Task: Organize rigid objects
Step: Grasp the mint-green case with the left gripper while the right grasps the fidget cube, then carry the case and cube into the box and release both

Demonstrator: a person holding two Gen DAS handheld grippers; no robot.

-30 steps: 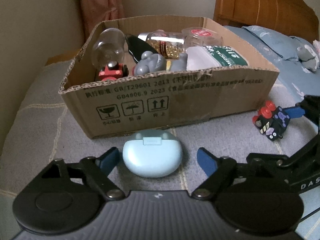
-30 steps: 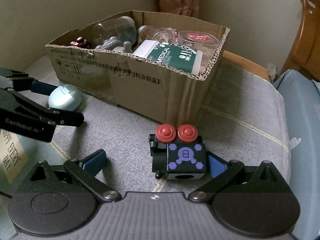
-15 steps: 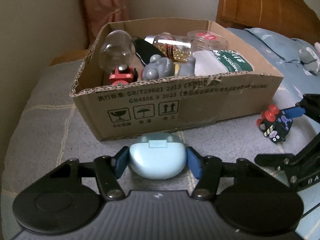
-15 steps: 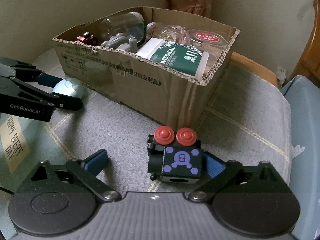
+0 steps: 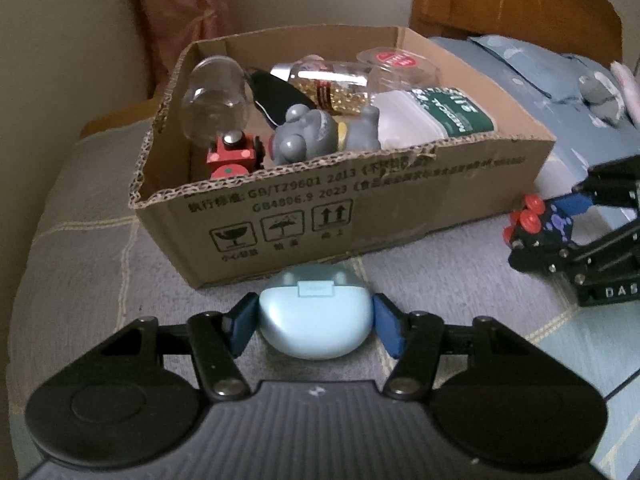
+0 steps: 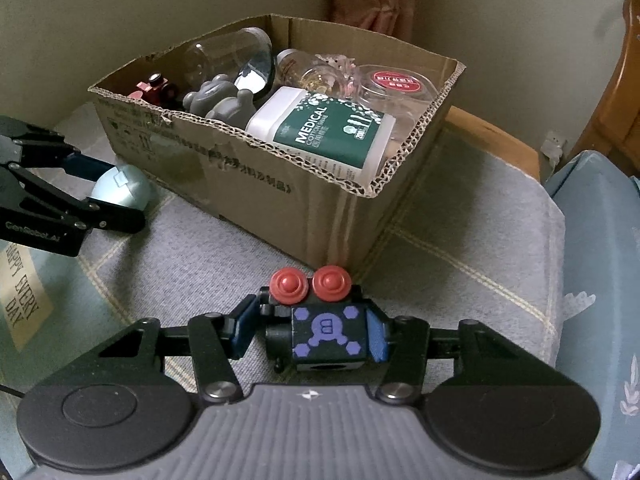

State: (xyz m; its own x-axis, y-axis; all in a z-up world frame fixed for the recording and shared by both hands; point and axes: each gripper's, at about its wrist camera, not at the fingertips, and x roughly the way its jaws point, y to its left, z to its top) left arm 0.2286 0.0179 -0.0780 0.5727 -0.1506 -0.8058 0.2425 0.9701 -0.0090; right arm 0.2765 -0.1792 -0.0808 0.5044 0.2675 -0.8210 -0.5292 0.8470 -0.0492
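A light blue rounded case (image 5: 314,330) lies on the grey blanket just in front of the cardboard box (image 5: 360,220). My left gripper (image 5: 316,320) is shut on it, one blue pad pressing each side. The same case (image 6: 128,192) also shows at the left of the right wrist view. A black toy cube (image 6: 326,332) with purple marks and two red knobs sits between the pads of my right gripper (image 6: 312,332). The jaws are closing on it and both pads touch its sides. The left wrist view shows that toy (image 5: 536,228) at the far right.
The box (image 6: 280,184) holds a clear jar (image 5: 214,96), a red toy train (image 5: 232,156), a grey figurine (image 5: 308,136), a white and green medical bottle (image 6: 320,132) and other containers. Blue bedding (image 5: 560,80) lies to the right, with a wooden headboard (image 5: 500,0) behind it.
Both grippers have closed: the left on the light blue case, then the right on the black toy cube. Neither hand has shifted much.
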